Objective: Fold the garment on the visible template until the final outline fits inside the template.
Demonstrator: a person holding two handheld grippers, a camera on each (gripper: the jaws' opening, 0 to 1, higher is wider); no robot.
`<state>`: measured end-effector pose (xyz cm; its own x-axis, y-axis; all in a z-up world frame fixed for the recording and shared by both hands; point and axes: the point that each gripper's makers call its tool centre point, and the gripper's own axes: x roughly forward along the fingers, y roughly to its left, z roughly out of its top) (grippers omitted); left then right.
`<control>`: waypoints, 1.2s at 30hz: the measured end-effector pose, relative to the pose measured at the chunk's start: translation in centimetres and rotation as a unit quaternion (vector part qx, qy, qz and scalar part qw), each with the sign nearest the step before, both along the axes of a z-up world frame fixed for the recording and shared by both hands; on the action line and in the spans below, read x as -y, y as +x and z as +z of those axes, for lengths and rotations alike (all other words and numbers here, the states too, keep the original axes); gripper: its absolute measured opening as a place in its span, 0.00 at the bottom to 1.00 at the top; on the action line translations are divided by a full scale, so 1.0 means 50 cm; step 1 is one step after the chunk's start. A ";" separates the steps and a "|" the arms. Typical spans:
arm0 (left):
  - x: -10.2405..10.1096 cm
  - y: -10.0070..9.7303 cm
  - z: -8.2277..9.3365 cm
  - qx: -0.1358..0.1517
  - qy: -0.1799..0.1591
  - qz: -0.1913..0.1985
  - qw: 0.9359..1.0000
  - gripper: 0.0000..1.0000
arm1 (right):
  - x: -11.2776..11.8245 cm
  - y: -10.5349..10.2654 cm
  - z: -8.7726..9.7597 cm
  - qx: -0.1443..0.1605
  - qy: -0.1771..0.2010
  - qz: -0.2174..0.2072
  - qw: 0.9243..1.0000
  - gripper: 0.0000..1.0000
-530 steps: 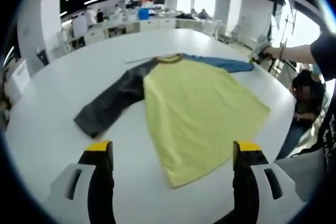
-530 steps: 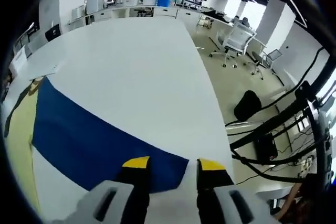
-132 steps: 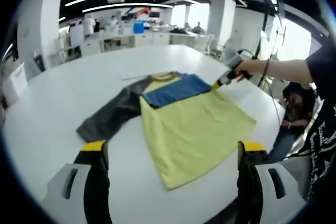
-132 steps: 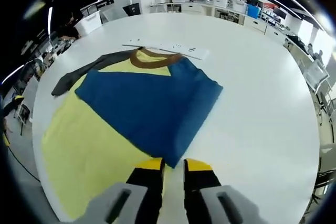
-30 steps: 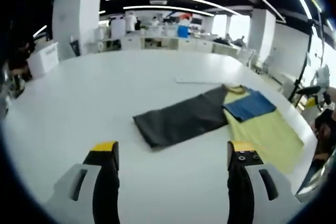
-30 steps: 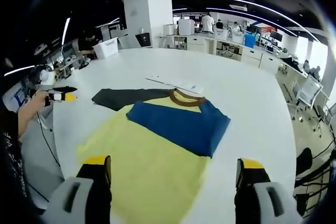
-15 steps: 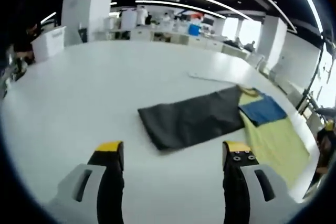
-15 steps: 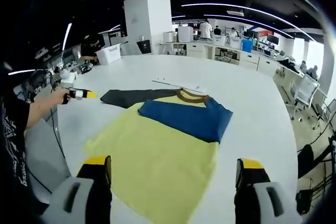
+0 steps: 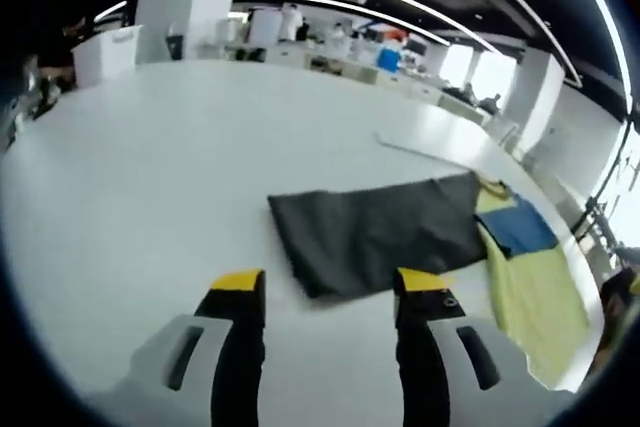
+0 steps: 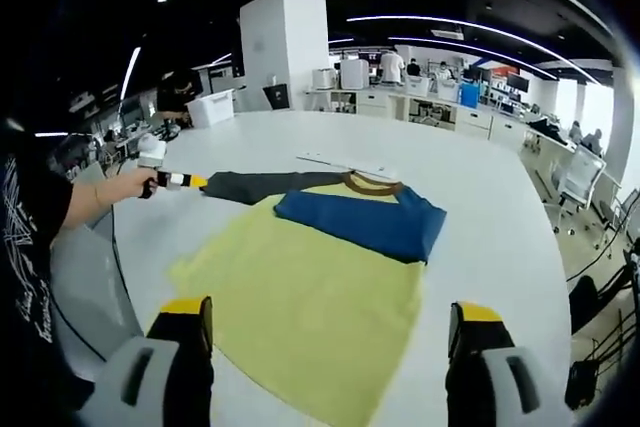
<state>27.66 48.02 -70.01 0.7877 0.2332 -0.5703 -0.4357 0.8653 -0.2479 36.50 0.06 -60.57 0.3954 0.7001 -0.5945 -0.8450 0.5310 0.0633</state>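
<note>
Shirt [image 10: 320,287] is lying mid-frame on the white counter [image 10: 480,207]; left claw [image 9: 325,282] and right claw [image 10: 330,315] are both gaping, no legible writing.

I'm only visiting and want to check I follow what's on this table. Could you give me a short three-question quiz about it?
1. True or false: the blue sleeve lies folded over the yellow shirt.
2. What colour is the sleeve just ahead of the left gripper?
3. The right gripper is: A open, B shut on the shirt.

Key: 1 true; 2 dark grey; 3 A.
</note>
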 end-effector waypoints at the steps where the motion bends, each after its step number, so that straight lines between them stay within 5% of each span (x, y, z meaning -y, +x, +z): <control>1: -0.002 0.004 -0.003 0.004 -0.005 0.007 1.000 0.43 | 0.000 -0.001 -0.001 -0.002 0.001 -0.002 1.000 0.98; 21: -0.010 0.016 -0.037 -0.012 -0.007 0.034 0.999 0.09 | 0.011 -0.007 -0.012 0.002 -0.015 -0.009 1.000 0.95; 36: 0.010 0.051 0.022 0.021 0.031 0.020 0.999 0.00 | 0.017 -0.015 -0.020 0.001 -0.020 -0.008 1.000 0.95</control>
<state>30.19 47.51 -68.93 0.7996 0.2980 -0.5213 -0.4602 0.8619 -0.2131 35.73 -0.77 -61.55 0.4069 0.6690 -0.6221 -0.8367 0.5462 0.0401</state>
